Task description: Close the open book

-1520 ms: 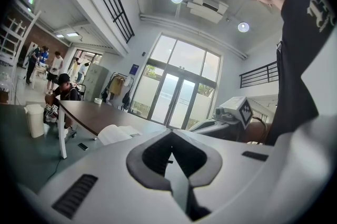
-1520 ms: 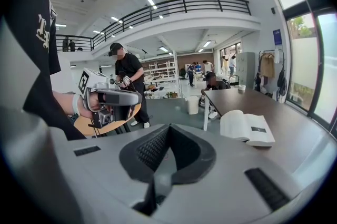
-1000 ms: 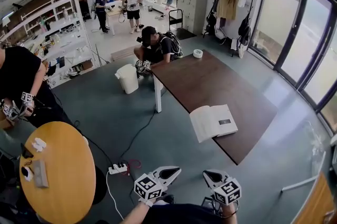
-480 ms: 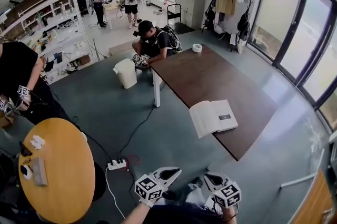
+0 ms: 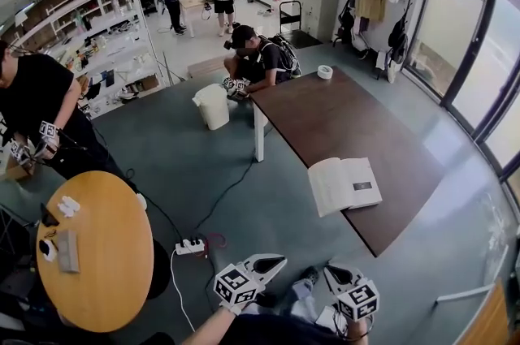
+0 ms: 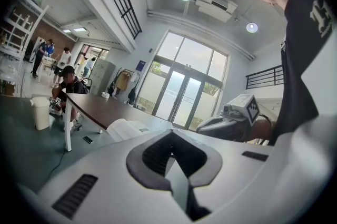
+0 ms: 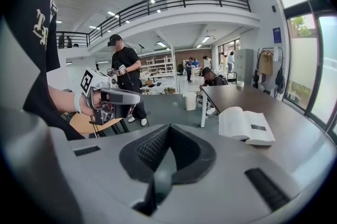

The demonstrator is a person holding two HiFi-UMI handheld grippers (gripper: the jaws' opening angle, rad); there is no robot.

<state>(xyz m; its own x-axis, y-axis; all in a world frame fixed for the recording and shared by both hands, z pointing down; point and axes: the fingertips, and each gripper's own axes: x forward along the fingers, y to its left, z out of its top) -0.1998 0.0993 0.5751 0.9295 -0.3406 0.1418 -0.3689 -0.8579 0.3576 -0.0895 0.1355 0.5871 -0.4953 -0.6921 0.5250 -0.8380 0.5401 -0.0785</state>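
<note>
The open book lies with its white pages up near the front edge of the dark brown table. It also shows in the left gripper view as the book and in the right gripper view as the book, ahead of the jaws. My left gripper and right gripper hang low at the bottom of the head view, well short of the table. Both are shut with nothing between the jaws, as seen on the left gripper and the right gripper.
A tape roll sits at the table's far end, where a person crouches beside a white bin. A round wooden table stands at the left, with another person behind it. A power strip and its cables lie on the floor.
The head view has shifted, so the table and book sit slightly further right and lower in the picture. Both grippers stay low and shut. The wearer's shoe now shows between them.
</note>
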